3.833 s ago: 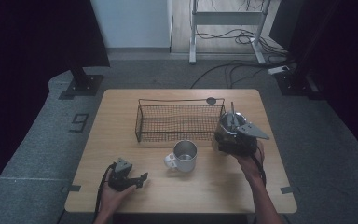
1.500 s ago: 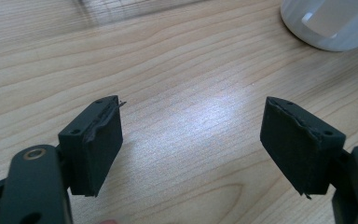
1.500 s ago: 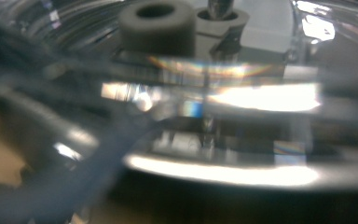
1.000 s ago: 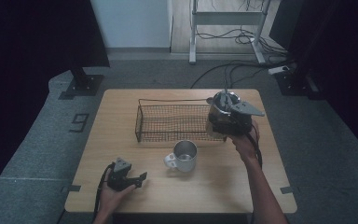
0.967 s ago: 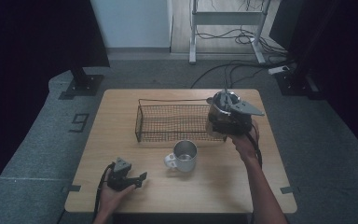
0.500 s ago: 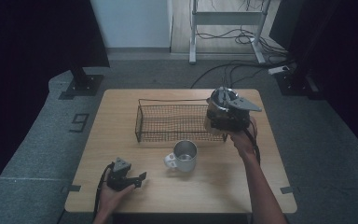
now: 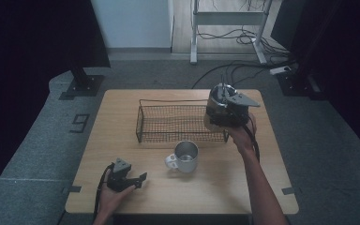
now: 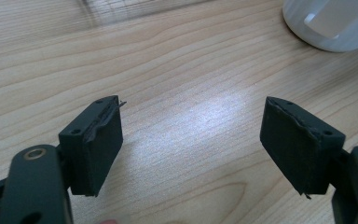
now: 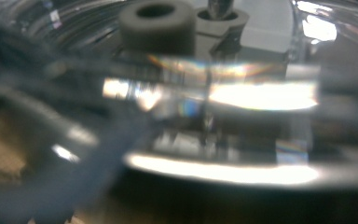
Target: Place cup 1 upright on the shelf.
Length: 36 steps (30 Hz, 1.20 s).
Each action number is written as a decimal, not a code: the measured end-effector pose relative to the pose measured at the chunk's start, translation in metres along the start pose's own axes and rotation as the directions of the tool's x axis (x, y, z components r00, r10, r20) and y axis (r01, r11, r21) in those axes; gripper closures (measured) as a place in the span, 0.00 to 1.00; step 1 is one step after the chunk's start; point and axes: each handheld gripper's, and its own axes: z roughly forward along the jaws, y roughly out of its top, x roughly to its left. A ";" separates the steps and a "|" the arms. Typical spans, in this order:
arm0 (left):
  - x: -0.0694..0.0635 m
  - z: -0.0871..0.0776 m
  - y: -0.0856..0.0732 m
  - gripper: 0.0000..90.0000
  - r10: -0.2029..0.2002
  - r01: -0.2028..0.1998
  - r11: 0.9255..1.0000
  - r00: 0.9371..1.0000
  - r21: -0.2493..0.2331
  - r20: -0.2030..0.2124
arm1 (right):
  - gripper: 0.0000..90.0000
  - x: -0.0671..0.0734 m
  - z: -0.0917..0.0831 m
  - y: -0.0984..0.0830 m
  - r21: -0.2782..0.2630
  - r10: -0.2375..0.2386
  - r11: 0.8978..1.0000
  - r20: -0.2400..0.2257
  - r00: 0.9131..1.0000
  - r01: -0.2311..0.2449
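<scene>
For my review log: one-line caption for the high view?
Right gripper at wire basket's right end; metal mug in front; left gripper resting open.

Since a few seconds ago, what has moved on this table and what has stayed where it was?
The right gripper, carrying a shiny metal thing, has gone from beside the mug up and away to the right end of the wire basket, where it now hangs. Its jaws are hidden, so the grip is unclear. The left gripper stayed open near the table's front edge; mug and basket have not moved.
</scene>
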 end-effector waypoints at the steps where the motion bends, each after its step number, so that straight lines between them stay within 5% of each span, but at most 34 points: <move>1: 0.000 0.000 0.000 0.24 0.000 0.000 1.000 1.000 0.000 0.000 | 0.04 0.000 0.001 0.000 0.001 -0.001 1.000 0.000 1.000 0.001; 36: 0.001 -0.001 0.000 0.24 -0.004 0.004 1.000 1.000 -0.006 -0.001 | 0.04 0.001 0.042 -0.004 0.027 0.007 1.000 -0.013 1.000 -0.007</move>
